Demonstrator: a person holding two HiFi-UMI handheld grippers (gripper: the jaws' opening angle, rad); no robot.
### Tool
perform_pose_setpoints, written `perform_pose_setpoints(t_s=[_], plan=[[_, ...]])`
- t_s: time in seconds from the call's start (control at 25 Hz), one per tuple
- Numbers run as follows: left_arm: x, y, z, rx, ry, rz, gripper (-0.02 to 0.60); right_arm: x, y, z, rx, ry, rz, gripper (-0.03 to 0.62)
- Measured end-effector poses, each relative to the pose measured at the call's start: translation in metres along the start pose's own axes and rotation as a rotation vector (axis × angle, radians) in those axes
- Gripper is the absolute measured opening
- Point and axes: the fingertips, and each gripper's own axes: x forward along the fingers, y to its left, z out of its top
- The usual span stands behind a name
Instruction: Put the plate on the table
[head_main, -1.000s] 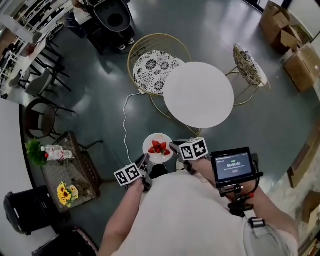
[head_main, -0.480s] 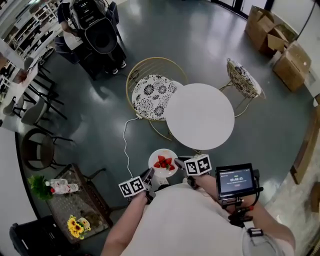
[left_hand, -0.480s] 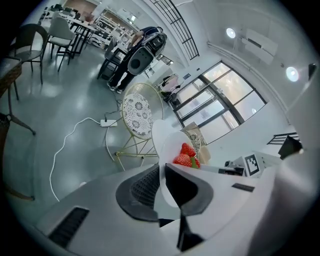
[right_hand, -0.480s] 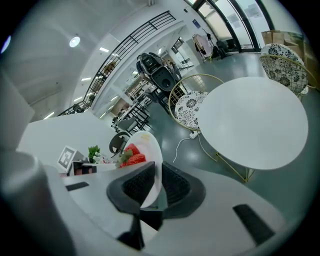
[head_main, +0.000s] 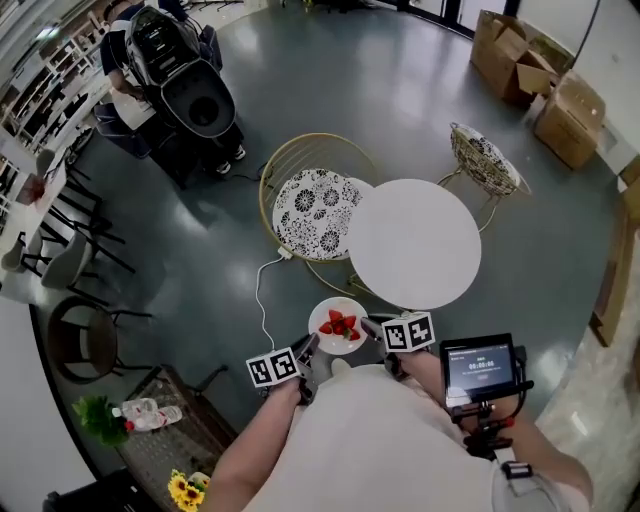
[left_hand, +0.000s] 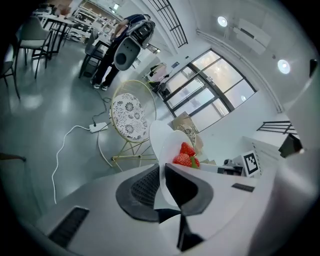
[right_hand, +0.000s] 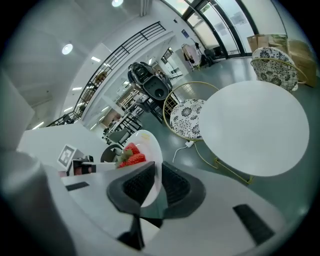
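White plate (head_main: 337, 326), red strawberries (head_main: 340, 324), white round table (head_main: 414, 243).

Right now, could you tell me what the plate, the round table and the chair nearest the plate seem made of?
Plate: smooth white with a slight sheen, probably ceramic, possibly plastic. Table: matte white top, material unclear, on thin gold-coloured legs, apparently metal. Chair: gold wire frame, likely metal, with a black-and-white patterned seat, seemingly fabric.

On plate (head_main: 322, 314), strawberries (head_main: 339, 325); table (head_main: 415, 243) ahead.
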Motion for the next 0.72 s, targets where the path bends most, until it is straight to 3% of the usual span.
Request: perform_pose_setpoints(t_s=[0.28,0.56,0.72], plan=[[0.018,0.003,0.004,0.079,0.136,-0.051,0.041,0.000,-0.014,-0.008,0.078,-0.066,-0.070,0.048],[0.046,-0.010,0.007,0.121,0.197,-0.084,0.040,-0.014,-0.036,-0.001,0.114,-0.114,-0.115,0.048],[0.083,-0.029,0.025,0.129,0.216,-0.079,0.040,-0.025,-0.068,0.027,0.133,-0.124,-0.125,0.049]])
